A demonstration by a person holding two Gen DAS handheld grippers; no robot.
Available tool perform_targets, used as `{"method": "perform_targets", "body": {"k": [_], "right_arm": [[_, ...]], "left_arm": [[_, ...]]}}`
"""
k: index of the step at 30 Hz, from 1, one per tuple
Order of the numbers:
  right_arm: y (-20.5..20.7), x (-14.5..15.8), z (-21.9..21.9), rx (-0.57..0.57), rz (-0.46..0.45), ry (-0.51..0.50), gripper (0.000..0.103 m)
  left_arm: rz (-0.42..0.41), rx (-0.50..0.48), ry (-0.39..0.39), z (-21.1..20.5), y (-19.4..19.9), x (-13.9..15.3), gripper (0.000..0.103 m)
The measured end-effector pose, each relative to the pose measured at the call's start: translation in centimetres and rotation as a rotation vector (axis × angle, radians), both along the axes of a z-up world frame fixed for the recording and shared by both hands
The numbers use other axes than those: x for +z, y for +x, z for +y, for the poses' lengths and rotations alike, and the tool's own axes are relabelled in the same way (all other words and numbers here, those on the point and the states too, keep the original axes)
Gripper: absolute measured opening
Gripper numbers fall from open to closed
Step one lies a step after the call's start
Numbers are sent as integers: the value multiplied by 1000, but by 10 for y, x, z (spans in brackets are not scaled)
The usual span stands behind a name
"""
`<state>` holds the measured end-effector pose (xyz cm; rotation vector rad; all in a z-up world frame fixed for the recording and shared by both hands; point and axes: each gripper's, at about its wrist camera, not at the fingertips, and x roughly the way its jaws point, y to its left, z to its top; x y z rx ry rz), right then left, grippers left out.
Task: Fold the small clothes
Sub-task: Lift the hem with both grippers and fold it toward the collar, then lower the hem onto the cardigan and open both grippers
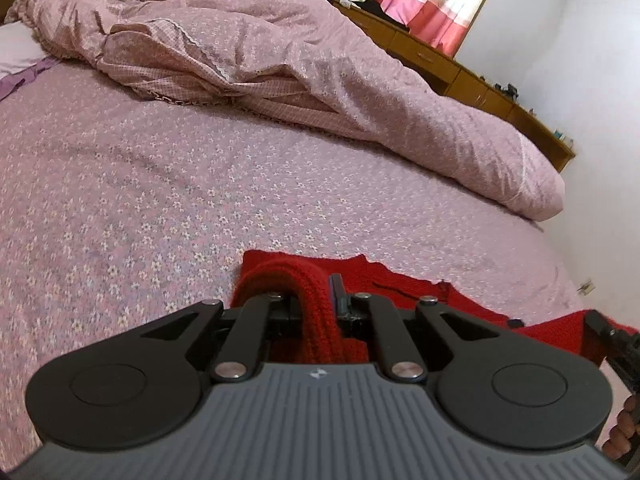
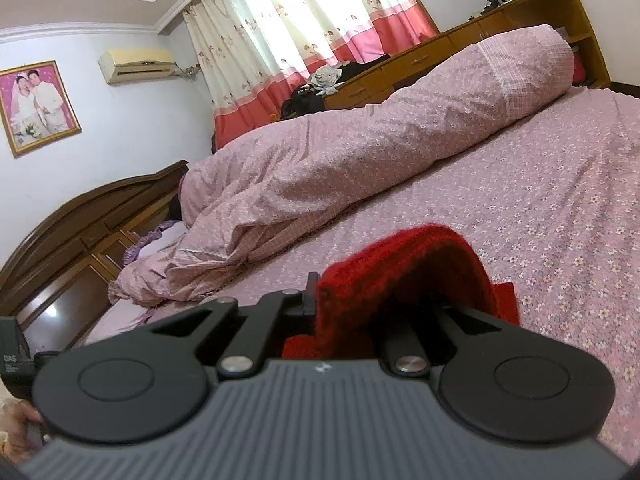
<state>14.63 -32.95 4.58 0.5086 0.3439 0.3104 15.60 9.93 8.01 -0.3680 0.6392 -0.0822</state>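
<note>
So both grippers are clamped down on the same red knit garment [image 1: 360,276], one at each end of it. The left gripper [image 1: 316,300] has its jaws pinched tight around a thick ribbed fold of the knit, which loops up over the left finger and drops down between the two fingers toward the camera; the right finger [image 1: 336,288] pokes up bare just beside that fold. Past the fingertips the rest of the red piece lies flat on the flowered pink bedsheet [image 1: 160,200], spreading off to the right, where the black body of the other gripper [image 1: 612,344] pokes into view at the edge, with a bit of a hand [image 1: 624,428] below it. The right gripper [image 2: 384,300] is likewise closed hard on the knit: a fuzzy red hump [image 2: 412,264] arches up over its fingertips and hides the right finger completely, with only the left finger [image 2: 310,296] showing just beside the cloth, and a flatter bit of red sticks out to the right onto the sheet. Further out from both pairs of tongs there's a rumpled pink quilt [image 2: 360,152] bunched in a long roll across the bed. Beyond that is a wooden cabinet [image 2: 420,56] with some dark clothes piled on it, pink and white curtains [image 2: 288,32], an air conditioner [image 2: 138,65] and a framed photo [image 2: 38,106] on the wall, plus the dark wooden headboard [image 2: 92,216] off to the left of the right gripper.
</note>
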Motion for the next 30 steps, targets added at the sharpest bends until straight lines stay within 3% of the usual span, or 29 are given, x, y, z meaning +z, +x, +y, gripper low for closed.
{"method": "perform_targets", "body": {"k": [9,18,25,30], "right_arm": [[30,-17,-3,-22,41,-5,10],[74,-53,-5,-54,145,-7,10],[91,-84,-4,-87,238,-6,13],[86,-84,-1,-98,230,-17,17]], "left_arm": [[63,-5,42,-7,57,-25,11],[163,8,53,-4,97,-68,12],[157,-25,121,-13,102,-66,13],[159,-41,146,-18,97,-52,14]]}}
